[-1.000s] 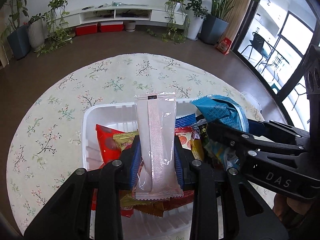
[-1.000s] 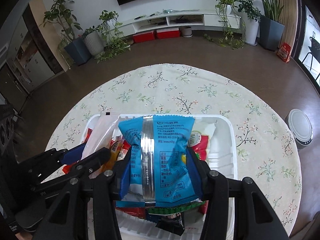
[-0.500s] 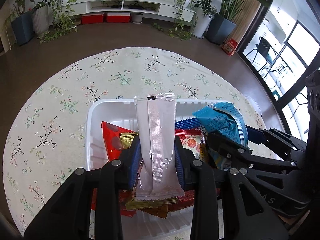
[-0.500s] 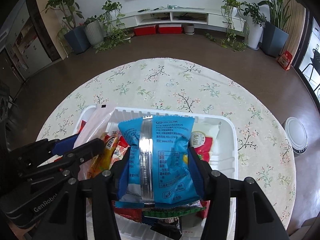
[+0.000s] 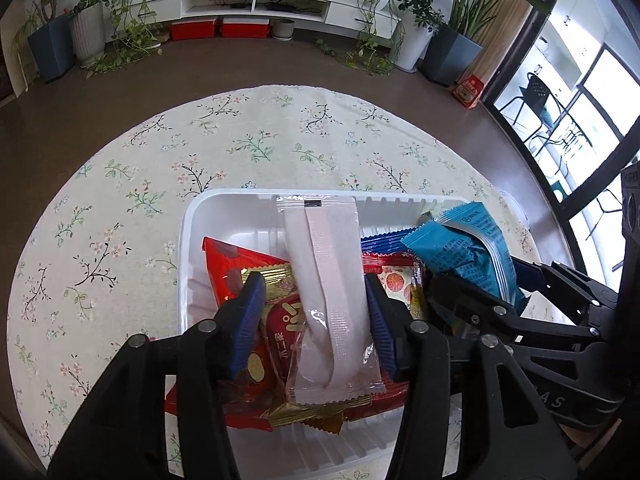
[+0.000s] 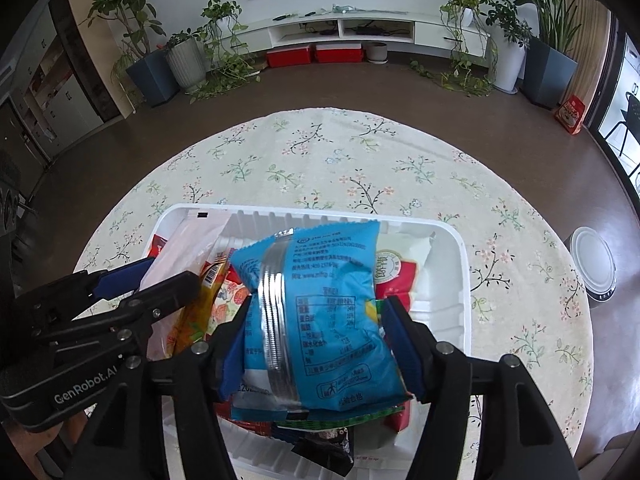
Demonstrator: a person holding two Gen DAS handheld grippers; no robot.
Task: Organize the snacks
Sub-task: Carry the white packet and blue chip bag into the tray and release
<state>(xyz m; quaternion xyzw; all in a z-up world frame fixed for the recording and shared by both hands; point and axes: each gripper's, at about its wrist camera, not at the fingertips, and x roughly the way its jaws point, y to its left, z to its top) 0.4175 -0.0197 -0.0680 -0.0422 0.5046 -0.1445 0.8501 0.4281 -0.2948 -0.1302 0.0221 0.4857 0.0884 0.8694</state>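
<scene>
Since the earlier frames both tongs have just been opening, and each packet, once pinched, now sits loose between its jaws; the pale one has sagged onto the pile. Both tongs slant steeply down, side by side, over the white tray [image 5: 188, 240] on the round, floral-clothed counter [image 5: 120, 200]. The tray lies directly under both pairs and holds a heap of snack packets: red, gold and blue wrappers, with a white-and-red one [image 6: 396, 272] just beyond the right tongs' tips. The blue packet [image 6: 320, 312], with a silver seam down its back, lies between the jaws of the right tongs [image 6: 316, 340], which stand spread; a narrow gap shows at the right pad, so they do not pinch it. The long pale pink packet [image 5: 328, 300] lies between the jaws of the left tongs [image 5: 312, 320], also spread: a clear gap shows at the left pad, while the right pad sits just beside the wrapper's edge.
</scene>
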